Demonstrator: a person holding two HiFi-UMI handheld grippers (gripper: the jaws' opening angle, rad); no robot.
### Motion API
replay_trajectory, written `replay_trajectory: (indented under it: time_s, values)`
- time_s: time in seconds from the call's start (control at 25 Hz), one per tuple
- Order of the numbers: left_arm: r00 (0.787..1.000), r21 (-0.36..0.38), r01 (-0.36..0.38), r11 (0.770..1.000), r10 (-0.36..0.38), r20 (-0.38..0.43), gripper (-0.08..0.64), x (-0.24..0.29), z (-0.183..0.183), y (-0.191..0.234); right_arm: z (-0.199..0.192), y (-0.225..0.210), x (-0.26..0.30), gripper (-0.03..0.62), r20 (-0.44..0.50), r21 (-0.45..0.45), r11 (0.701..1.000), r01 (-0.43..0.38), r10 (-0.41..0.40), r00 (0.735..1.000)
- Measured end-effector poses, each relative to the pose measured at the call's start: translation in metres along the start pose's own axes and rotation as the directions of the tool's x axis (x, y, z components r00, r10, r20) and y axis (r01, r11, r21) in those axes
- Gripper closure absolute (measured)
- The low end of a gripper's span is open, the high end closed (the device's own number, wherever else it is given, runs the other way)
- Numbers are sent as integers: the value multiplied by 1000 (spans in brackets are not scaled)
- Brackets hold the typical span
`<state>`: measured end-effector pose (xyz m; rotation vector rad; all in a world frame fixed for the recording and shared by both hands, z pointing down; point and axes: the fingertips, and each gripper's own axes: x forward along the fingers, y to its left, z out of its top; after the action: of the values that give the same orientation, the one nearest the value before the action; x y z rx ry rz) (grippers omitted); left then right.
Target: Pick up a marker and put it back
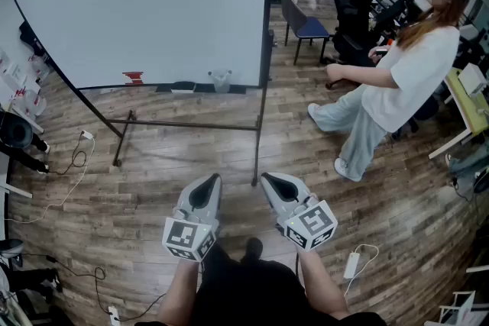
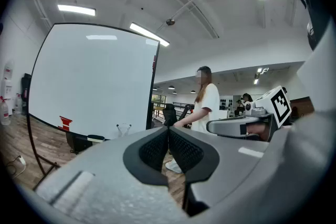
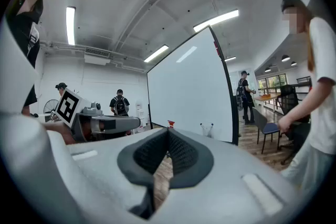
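Evidently the approach is only beginning: nothing is being held.
The left gripper (image 1: 212, 181) and right gripper (image 1: 269, 179) are pointing toward 12 o'clock, jaws pressed together, empty. The marker (image 3: 201, 125) seems to be standing in a clear cup (image 1: 220, 80) on the whiteboard (image 1: 145, 4) ledge, well apart; next, walking closer and opening one gripper.

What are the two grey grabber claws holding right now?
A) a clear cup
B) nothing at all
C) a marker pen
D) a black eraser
B: the grey left gripper and the grey right gripper each have their black ridged jaws pressed together with nothing between them, and both are held apart from the large white board on its black stand.
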<state>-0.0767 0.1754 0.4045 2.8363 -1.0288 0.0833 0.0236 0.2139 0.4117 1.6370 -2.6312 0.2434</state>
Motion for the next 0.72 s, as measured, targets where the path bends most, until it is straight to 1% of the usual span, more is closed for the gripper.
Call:
replay_trajectory:
  time_s: [0.28,0.44,0.52,0.64,0.72]
  values:
    - [1000,-2,2,1000,-2,-11,548,7,-4,-4,2,-1,-3,592,-1,-30,999,-22,22,1000]
    - [1000,4,4,1000,-4,-20,548,10,-7,-7,1,-2,-4,592,4,-29,999,-34,34,999]
    - [1000,6,3,1000,-3,-23,548,10,-7,-10,3,-2,-7,592,18,-9,999,-48,48,999]
    - [1000,8,1,1000,0,-30,548,9,-8,-15,8,-2,-12,591,60,75,994,-82,77,995]
    - [999,9,-1,1000,1,-37,548,9,-10,-18,7,-2,-15,591,67,86,992,-91,85,994]
